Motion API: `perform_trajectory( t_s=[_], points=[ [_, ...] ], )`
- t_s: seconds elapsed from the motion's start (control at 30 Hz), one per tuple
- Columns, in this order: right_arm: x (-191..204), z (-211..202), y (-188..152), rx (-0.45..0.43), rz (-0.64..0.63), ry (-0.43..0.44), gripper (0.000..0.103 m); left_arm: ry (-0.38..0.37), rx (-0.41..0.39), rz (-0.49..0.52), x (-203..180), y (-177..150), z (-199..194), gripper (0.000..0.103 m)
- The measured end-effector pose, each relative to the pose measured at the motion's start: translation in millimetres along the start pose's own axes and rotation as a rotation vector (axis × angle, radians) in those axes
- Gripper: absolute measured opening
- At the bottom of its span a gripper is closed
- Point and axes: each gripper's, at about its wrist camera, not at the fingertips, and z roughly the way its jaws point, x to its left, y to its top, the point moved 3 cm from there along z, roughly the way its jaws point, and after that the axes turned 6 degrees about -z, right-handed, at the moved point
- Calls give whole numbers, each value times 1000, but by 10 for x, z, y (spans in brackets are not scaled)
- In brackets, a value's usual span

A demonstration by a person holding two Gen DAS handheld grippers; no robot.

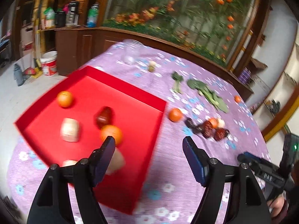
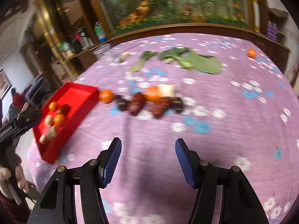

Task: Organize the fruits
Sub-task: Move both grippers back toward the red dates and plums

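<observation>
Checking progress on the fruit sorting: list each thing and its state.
Red tray: on the tablecloth, partly filled with fruit.
Orange by the tray: outside, on the cloth.
Dark fruit cluster: not yet in the tray.
Left gripper: open, empty.
Right gripper: open, empty.

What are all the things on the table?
tray: one, red, left side of the table.
oranges in tray: two, orange.
dark fruit in tray: one, dark red.
pale fruits in tray: at least three, cream.
orange beside tray: one, just off its right edge.
fruit pile: dark red pieces, an orange and a pale piece, table middle.
far orange: one, far right.
leafy greens: two bunches, green, far side.
tablecloth: purple, flowered.
left gripper: open, empty.
right gripper: open, empty.
</observation>
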Motion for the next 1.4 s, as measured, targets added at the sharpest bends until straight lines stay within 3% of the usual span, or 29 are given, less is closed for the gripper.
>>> perform_trajectory(
  t_s=[0.17,0.43,0.5,0.63,0.67,1.03,1.17,1.4],
  points=[
    [-193,-4,-34,-2,29,1,65,-56,68,60,-341,-146,180,74],
    [-8,179,143,-11,-6,68,65,-143,121,134,-725,-298,386,74],
    [53,329,247,-6,-8,68,59,-152,118,151,-773,-298,411,73],
    [-1,528,355,18,45,60,51,-149,114,191,-850,-262,465,49],
    [-1,528,355,18,45,60,50,-150,118,201,-882,-245,501,48],
    [52,745,507,32,37,-8,46,-157,155,282,-1189,-65,928,47],
    [0,741,452,46,37,-15,29,-164,170,319,-1232,-3,1048,47],
    [-207,567,366,14,76,-42,28,-186,206,419,-1445,39,1278,41]
  ],
)
